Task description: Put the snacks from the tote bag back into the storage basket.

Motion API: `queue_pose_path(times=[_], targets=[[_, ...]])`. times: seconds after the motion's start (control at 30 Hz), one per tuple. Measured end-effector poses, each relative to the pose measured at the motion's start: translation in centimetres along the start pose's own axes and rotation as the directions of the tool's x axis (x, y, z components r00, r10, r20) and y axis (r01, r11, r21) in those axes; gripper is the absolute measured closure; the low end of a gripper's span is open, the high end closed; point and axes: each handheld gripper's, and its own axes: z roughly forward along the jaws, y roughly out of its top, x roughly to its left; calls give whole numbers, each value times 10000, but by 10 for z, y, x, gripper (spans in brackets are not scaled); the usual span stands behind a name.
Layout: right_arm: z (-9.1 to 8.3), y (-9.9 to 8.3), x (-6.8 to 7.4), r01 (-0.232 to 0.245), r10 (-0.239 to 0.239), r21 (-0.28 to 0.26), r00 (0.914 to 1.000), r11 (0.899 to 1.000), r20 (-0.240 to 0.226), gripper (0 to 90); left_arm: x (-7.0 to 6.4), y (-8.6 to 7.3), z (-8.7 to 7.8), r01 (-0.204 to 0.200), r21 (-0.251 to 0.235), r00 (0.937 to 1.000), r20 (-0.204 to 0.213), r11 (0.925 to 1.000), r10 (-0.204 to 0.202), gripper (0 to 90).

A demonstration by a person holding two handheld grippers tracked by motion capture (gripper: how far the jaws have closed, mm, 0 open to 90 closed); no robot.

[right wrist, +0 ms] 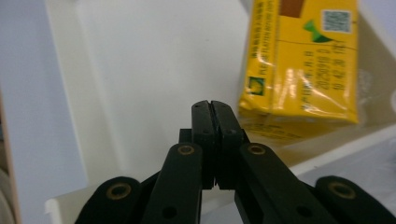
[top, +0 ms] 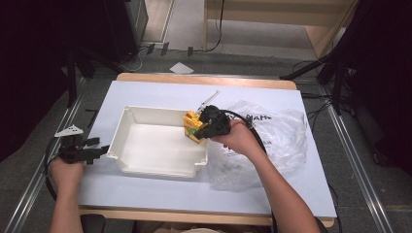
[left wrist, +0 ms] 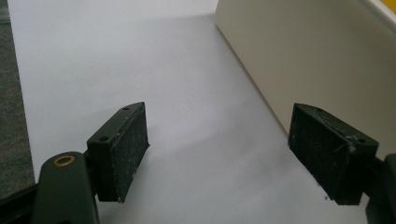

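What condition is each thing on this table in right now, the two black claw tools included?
Left gripper: open, jaws wide apart, holding nothing, beside the bin's outer wall.
Right gripper: shut, jaws pressed together with nothing between them, over the bin.
Yellow packet: sealed, inside the bin against its wall, not gripped.
White bin: upright, open-topped, otherwise bare.
Plastic bag: crumpled on the table.

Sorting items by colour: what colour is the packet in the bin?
Yellow packet, with small green marks; clearest in the right gripper view.
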Motion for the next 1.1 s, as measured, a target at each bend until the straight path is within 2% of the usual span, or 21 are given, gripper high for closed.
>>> queue_pose_path(times=[0.03, 0.13, 1.1], targets=[[1, -1, -3, -143, 142, -30, 9998, 9999, -135, 900, 0, 0, 0, 7, -10, 10000, 2, 10000, -7, 213], [1, -1, -3, -186, 185, -37, 9997, 9998, -156, 900, 0, 0, 0, 5, -20, 10000, 10, 10000, -5, 213], [1, -5, -14, -456, 454, 102, 9988, 9989, 169, 900, 0, 0, 0, 1, -23, 10000, 17, 10000, -1, 213]])
